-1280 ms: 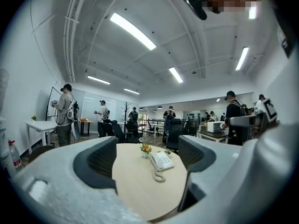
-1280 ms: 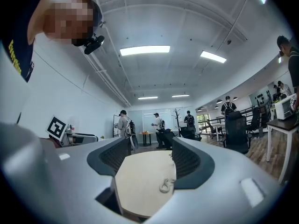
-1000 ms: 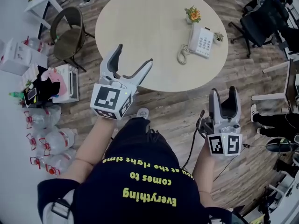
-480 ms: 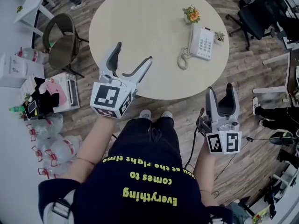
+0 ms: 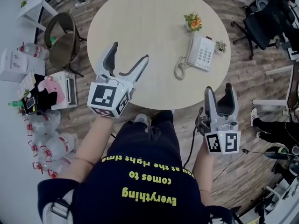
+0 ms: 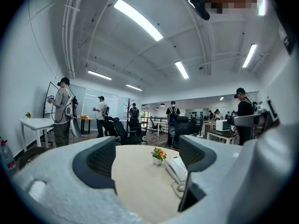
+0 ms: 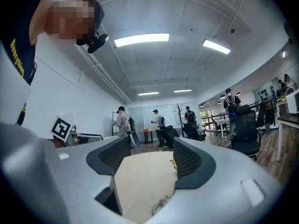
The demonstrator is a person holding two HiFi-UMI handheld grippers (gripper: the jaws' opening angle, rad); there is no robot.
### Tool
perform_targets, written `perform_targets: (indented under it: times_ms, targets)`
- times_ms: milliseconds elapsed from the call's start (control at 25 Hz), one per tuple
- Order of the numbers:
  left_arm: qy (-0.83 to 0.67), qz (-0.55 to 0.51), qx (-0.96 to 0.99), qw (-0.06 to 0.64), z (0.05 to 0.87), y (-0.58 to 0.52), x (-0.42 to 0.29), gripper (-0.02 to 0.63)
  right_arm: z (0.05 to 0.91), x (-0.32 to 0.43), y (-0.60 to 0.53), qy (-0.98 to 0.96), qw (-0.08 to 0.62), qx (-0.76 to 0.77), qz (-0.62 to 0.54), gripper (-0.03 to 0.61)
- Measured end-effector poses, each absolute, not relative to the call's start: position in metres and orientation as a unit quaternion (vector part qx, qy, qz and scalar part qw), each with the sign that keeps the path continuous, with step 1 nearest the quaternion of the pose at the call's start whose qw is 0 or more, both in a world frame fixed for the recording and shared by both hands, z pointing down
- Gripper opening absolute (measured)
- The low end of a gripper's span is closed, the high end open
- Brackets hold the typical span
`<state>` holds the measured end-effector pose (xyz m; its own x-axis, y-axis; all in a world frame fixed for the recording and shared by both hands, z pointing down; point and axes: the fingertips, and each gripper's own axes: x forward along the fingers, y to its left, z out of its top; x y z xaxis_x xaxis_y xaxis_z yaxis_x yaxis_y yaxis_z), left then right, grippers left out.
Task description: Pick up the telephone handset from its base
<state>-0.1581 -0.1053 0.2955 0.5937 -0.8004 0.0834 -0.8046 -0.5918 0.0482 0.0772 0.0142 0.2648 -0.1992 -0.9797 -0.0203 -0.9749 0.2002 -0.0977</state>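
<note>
L gripper, R gripper open | handset on base, axis approx. near-far

Dark shirt, yellow lettering; left claw, right claw grey, black-padded.

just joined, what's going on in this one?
A person stands at a round table with a tool in each hand. The left tool and right tool are both open and empty, held near the table's close edge, well short of the telephone. The handset lies on its base, coiled cord trailing toward the person, a small flower pot just beyond. Nothing is being touched yet.
</note>
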Motion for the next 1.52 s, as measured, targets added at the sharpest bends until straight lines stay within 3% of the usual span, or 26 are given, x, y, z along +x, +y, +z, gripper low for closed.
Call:
perform_targets:
  times_ms: [800, 1520]
  targets:
    - [-0.553, 0.030, 0.832, 0.040, 0.288, -0.163, -0.055, 0.426, 0.266, 0.207, -0.101, 0.840, 0.031, -0.539, -0.044, 0.318]
    - [-0.549, 0.027, 0.834, 0.049, 0.298, -0.191, -0.038, 0.426, 0.270, 0.216, -0.126, 0.827, 0.034, -0.558, -0.052, 0.318]
